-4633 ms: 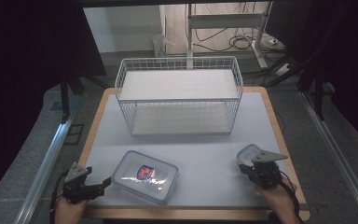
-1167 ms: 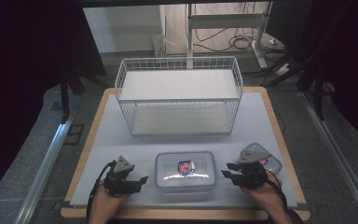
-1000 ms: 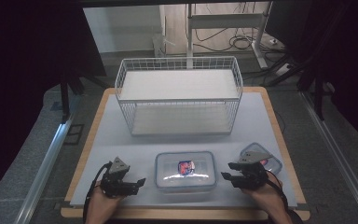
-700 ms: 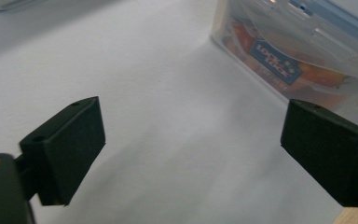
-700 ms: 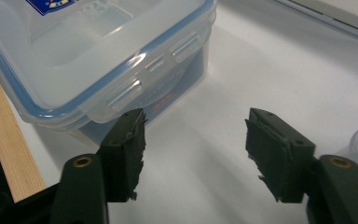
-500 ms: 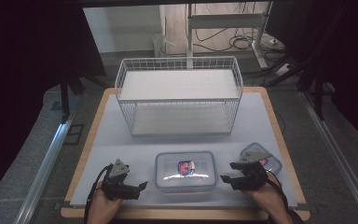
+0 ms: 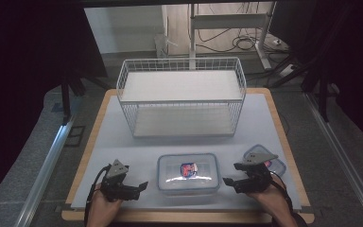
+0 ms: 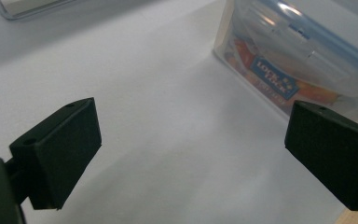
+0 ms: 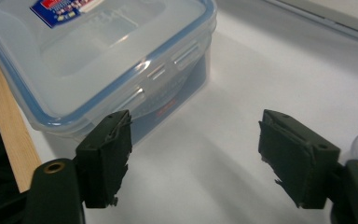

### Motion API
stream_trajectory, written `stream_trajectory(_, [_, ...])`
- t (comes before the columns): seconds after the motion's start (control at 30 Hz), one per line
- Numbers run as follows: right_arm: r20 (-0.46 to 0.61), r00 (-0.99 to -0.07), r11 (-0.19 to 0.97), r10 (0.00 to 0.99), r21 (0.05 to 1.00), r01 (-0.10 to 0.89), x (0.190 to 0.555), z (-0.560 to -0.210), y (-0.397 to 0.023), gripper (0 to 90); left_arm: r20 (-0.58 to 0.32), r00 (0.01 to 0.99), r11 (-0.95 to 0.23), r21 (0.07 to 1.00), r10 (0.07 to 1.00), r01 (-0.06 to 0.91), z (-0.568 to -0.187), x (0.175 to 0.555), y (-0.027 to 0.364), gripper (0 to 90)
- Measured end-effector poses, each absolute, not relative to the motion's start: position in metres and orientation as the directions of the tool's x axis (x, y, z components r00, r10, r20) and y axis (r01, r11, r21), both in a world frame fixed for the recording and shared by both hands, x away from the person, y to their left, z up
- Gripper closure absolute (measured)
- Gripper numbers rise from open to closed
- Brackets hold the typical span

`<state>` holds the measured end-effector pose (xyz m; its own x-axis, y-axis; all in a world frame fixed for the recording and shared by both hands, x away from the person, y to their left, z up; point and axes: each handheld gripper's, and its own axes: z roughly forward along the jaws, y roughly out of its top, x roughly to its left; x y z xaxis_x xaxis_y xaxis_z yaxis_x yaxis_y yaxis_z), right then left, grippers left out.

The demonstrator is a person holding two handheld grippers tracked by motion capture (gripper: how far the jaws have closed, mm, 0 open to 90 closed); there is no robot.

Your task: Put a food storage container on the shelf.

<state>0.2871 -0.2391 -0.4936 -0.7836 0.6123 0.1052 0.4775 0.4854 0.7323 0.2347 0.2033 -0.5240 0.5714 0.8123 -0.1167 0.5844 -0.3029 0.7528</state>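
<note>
A lidded clear plastic food container (image 7: 187,173) lies on the surface's (image 7: 123,142) near edge between the wide-open, empty left hand-held gripper (image 7: 139,186) and the right hand-held gripper (image 7: 229,182), whose empty jaws have just been opening, before a white wire basket (image 7: 182,97).

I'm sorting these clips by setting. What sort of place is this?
Probably a lab or workshop test bench, not a home kitchen: a white-topped table with a wire rack and a clear food container staged on it, cables on the floor, dark curtains around.
</note>
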Motion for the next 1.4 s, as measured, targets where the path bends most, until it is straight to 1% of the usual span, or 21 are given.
stream_trajectory(0.3, [0.147,-0.769,0.445,0.622,0.742,0.501,0.289,-0.484,-0.24,15.8,-0.189,0.595,-0.252,0.777,0.781,0.577,-0.505,0.237,0.2,3.1])
stream_trajectory(0.47, [0.154,-0.772,0.438,0.616,0.748,0.499,0.29,-0.479,-0.237,12.6,-0.183,0.624,-0.279,0.775,0.76,0.567,-0.499,0.24,0.19,1.9])
stream_trajectory(0.57, [0.148,-0.777,0.444,0.611,0.749,0.492,0.291,-0.476,-0.233,11.2,-0.201,0.639,-0.276,0.777,0.743,0.566,-0.496,0.243,0.185,1.5])
stream_trajectory(0.7, [0.139,-0.785,0.461,0.603,0.743,0.486,0.294,-0.475,-0.227,10.5,-0.215,0.641,-0.282,0.763,0.737,0.581,-0.494,0.251,0.177,2.2])
stream_trajectory(0.8, [0.152,-0.786,0.459,0.6,0.739,0.494,0.296,-0.475,-0.22,9.1,-0.225,0.65,-0.298,0.749,0.726,0.592,-0.496,0.258,0.169,3.0])
stream_trajectory(0.93, [0.183,-0.793,0.473,0.581,0.717,0.512,0.301,-0.478,-0.21,5.2,-0.257,0.658,-0.307,0.727,0.708,0.615,-0.5,0.266,0.161,3.3])
stream_trajectory(1.1, [0.204,-0.801,0.496,0.563,0.692,0.525,0.305,-0.484,-0.2,3.3,-0.322,0.663,-0.294,0.707,0.676,0.643,-0.504,0.27,0.157,2.5])
stream_trajectory(1.33, [0.343,-0.778,0.469,0.526,0.647,0.602,0.311,-0.492,-0.193,4.4,-0.445,0.679,-0.288,0.669,0.584,0.686,-0.515,0.272,0.148,3.0])
stream_trajectory(1.37, [0.372,-0.77,0.462,0.518,0.636,0.618,0.312,-0.494,-0.192,4.7,-0.452,0.68,-0.293,0.662,0.578,0.69,-0.515,0.273,0.146,3.4])
stream_trajectory(1.4, [0.388,-0.765,0.459,0.515,0.628,0.628,0.313,-0.495,-0.192,5.1,-0.452,0.677,-0.295,0.659,0.58,0.692,-0.516,0.273,0.144,1.6])
